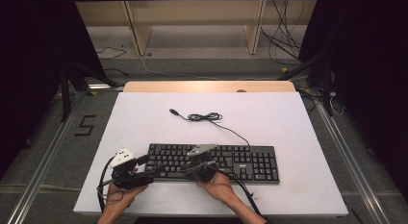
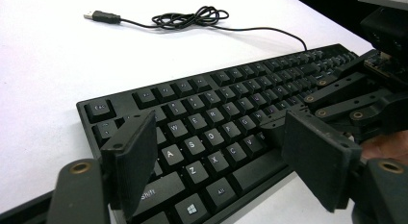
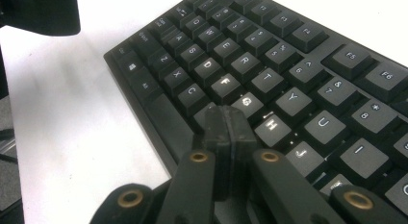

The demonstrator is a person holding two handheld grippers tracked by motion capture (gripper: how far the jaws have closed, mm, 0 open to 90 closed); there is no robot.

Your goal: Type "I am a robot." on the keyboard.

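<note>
We see the flat black plastic keyboard [image 1: 214, 161] lying on the white desk [image 1: 144, 118] — directly under both tools. Our right hand-held gripper [image 3: 230, 125], jaws pressed together, rests its tip above the middle letter keys; our left hand-held gripper [image 2: 216, 152] stands spread, nothing between its jaws, over the keyboard's left end.

High view: fixed above the near edge of the table [image 1: 144, 113], facing forward and down, far enough to take in the whole top and the floor beyond. Left gripper view: low and close at the keyboard [image 2: 216, 123] left end, looking along it toward the cable [image 2: 192, 16]. Right gripper view: very close over the letter keys. All three share the keyboard's left half.
</note>
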